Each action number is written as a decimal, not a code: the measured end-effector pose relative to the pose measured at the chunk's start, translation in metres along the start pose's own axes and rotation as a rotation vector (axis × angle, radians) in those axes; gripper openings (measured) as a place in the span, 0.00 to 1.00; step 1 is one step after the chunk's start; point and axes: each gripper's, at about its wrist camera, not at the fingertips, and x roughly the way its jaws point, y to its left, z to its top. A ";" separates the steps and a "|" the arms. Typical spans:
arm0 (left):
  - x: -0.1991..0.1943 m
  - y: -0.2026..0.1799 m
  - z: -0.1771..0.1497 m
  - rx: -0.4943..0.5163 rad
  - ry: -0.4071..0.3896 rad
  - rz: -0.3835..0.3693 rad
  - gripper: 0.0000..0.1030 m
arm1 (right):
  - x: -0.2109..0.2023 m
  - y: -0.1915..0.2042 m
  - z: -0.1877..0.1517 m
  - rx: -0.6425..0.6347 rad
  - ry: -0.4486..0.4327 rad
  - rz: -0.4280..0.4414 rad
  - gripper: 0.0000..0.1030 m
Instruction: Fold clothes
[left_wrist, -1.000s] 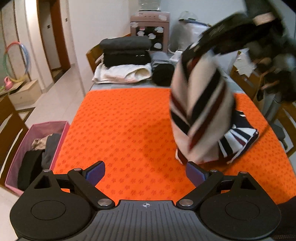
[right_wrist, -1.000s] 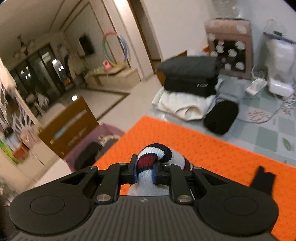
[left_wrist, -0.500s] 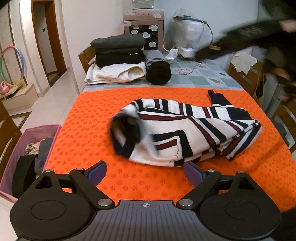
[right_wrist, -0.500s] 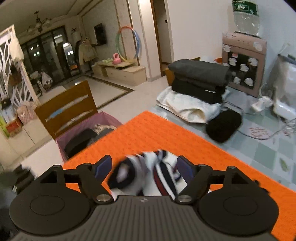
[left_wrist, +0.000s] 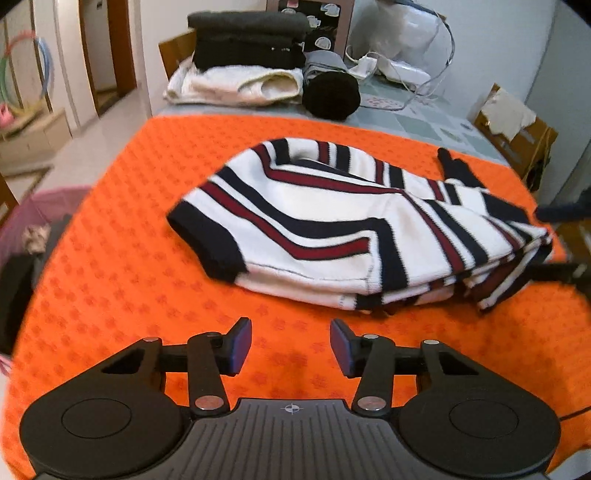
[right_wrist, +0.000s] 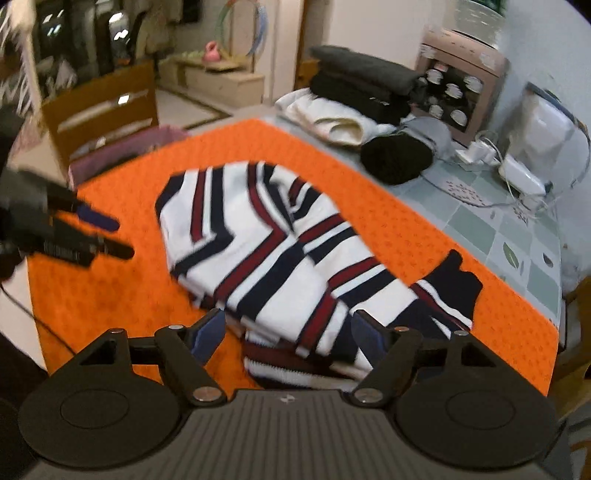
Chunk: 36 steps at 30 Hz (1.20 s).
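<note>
The striped sweater (left_wrist: 354, 229) is laid folded mid-table on the orange cloth (left_wrist: 110, 280). Left gripper (left_wrist: 290, 345) jaws, just narrowed, hold nothing; right gripper (right_wrist: 287, 334) jaws are spread, apparently for regripping.

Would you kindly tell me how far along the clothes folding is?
Done: a stack of folded clothes sits at the table's far end. In hand: the striped sweater lies partly folded on the orange mat; both grippers are open, gripping nothing. Left: finishing that sweater, plus clothes in the pink basket.
</note>
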 end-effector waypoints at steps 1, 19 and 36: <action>0.002 0.000 -0.001 -0.021 0.002 -0.012 0.49 | 0.005 0.005 0.000 -0.025 0.003 0.002 0.76; 0.052 0.000 -0.002 -0.425 -0.020 -0.121 0.43 | 0.047 0.021 0.024 -0.186 -0.015 -0.010 0.04; -0.068 0.010 0.060 -0.210 -0.414 0.005 0.07 | -0.051 -0.079 0.064 0.064 -0.265 -0.247 0.03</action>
